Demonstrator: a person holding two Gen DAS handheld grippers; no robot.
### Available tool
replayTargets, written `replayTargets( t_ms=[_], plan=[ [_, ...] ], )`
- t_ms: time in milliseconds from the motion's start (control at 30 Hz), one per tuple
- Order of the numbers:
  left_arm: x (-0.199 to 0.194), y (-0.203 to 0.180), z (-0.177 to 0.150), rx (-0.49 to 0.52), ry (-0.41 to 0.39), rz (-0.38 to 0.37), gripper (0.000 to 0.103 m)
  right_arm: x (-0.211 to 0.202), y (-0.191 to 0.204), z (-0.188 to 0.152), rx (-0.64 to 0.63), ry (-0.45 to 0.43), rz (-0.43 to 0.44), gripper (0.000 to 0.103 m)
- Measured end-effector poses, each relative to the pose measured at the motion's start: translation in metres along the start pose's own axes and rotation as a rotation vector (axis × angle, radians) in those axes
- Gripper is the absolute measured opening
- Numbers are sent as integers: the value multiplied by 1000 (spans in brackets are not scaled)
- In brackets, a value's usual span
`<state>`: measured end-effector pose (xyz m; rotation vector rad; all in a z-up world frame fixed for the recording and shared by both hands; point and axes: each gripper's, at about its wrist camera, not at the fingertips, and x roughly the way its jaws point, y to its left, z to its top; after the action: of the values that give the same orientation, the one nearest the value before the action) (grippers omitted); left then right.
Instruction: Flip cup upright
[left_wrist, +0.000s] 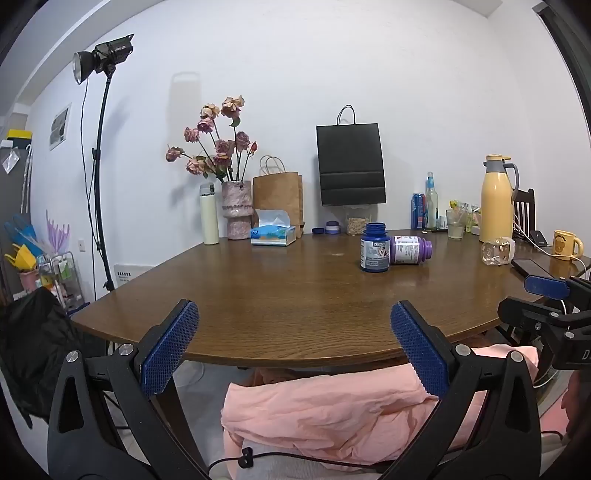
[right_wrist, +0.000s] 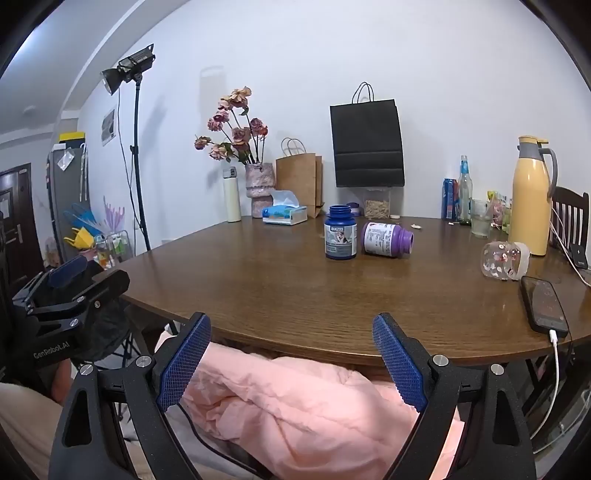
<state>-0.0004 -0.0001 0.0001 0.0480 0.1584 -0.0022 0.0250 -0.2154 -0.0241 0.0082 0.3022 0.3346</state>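
Left hand-held gripper (left_wrist: 295, 343): jaws spread wide, nothing between the blue pads, held just short of the near edge of the counter (left_wrist: 280, 295) and above a pink cloth (left_wrist: 332, 417).
Right hand-held gripper (right_wrist: 291, 354): likewise open and empty, poised at the counter's near edge over the same pink cloth (right_wrist: 295, 406).
Cup (right_wrist: 504, 260): a clear glass cup with a floral print, lying on its side on the counter, ahead and far to the right of the right hand-held gripper, well apart from both; it shows at (left_wrist: 496, 252) in the left view.
Beside the cup: a yellow thermos jug (right_wrist: 530, 199) stands just behind it; a dark phone (right_wrist: 545, 301) on a white cable lies just nearer than it.
Ahead of both hand-held grippers: a blue bottle (right_wrist: 340, 233) stands upright, a purple bottle (right_wrist: 386, 239) lies on its side just to its right.
Far edge: a vase of dried roses (right_wrist: 260, 188), a tissue box (right_wrist: 285, 213), and brown and black paper bags against the wall.
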Motion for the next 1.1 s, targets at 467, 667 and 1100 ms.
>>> replayTargets(
  t_ms=[467, 667, 1100],
  plan=[
    [1, 1, -1, -1, -3, 7, 103, 2, -1, 0, -1, -10, 0, 93],
    [-1, 2, 0, -2, -4, 6, 103, 1, 0, 2, -4, -10, 0, 93],
    [1, 1, -2, -1, 3, 0, 103, 0, 3, 1, 6, -7, 0, 93]
  ],
)
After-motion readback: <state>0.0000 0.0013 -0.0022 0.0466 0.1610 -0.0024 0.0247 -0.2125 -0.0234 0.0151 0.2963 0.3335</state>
